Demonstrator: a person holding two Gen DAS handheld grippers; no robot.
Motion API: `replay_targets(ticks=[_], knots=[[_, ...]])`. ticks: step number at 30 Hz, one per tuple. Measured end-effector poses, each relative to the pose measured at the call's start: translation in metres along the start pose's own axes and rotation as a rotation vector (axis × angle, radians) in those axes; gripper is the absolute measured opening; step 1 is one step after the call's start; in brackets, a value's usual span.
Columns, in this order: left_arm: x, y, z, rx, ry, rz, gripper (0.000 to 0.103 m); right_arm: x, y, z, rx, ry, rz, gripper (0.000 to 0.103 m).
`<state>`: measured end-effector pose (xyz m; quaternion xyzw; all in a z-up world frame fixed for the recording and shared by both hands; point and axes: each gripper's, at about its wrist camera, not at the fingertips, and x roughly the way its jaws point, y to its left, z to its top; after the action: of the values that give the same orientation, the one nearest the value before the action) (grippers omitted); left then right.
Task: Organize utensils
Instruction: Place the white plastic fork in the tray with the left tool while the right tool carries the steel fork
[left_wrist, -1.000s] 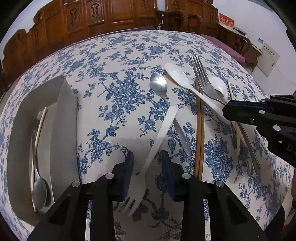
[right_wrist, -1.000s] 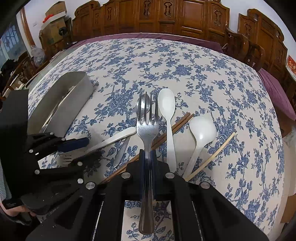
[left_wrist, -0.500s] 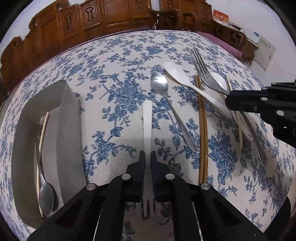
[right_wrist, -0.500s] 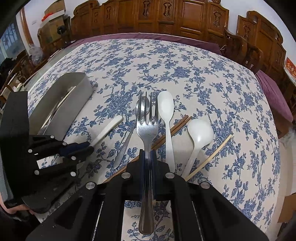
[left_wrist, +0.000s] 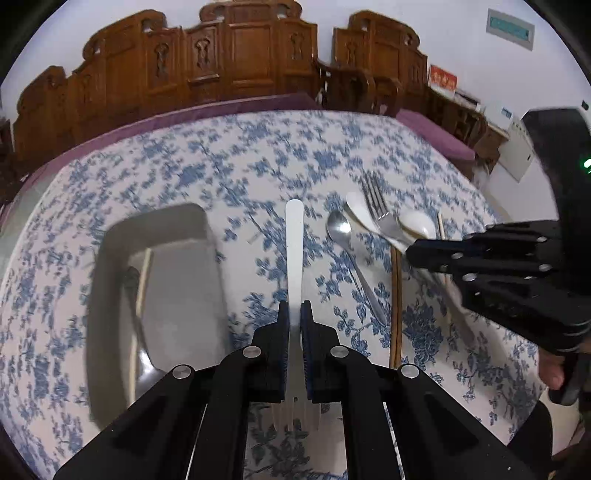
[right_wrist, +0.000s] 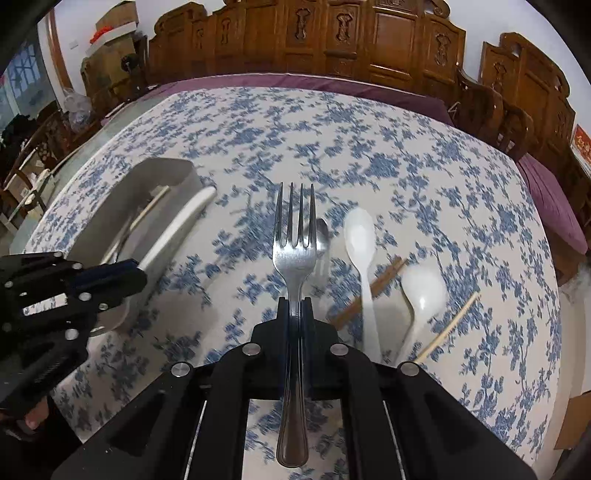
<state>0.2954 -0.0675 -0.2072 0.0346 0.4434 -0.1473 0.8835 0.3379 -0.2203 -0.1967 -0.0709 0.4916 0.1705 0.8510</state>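
My left gripper (left_wrist: 294, 314) is shut on a white plastic fork (left_wrist: 294, 251), held above the cloth with its handle pointing forward and its tines toward me, just right of the grey metal tray (left_wrist: 110, 314). The tray holds a metal spoon (left_wrist: 136, 332) and a chopstick (left_wrist: 142, 280). My right gripper (right_wrist: 295, 308) is shut on a metal fork (right_wrist: 294, 251), tines forward, lifted over the table. In the right wrist view the left gripper (right_wrist: 110, 277) holds the white fork (right_wrist: 177, 229) beside the tray (right_wrist: 162, 173).
On the blue floral tablecloth (right_wrist: 406, 155) lie a metal spoon (left_wrist: 345, 240), two white spoons (right_wrist: 360, 240) (right_wrist: 423, 284), dark chopsticks (left_wrist: 395, 295) and a pale chopstick (right_wrist: 450, 321). Wooden chairs (right_wrist: 332, 37) ring the far table edge.
My left gripper closed on the white fork, lifted it and moved left toward the tray. My right gripper lifted the metal fork higher above the table.
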Motion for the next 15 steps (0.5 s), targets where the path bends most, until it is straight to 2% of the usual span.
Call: replay_targets(ticks=[15], knots=[[-0.035,0.035,0.006,-0.044,-0.087,0.034,0.006,-0.004,0.041,0.019,-0.038,-0.027,0.029,0.008]])
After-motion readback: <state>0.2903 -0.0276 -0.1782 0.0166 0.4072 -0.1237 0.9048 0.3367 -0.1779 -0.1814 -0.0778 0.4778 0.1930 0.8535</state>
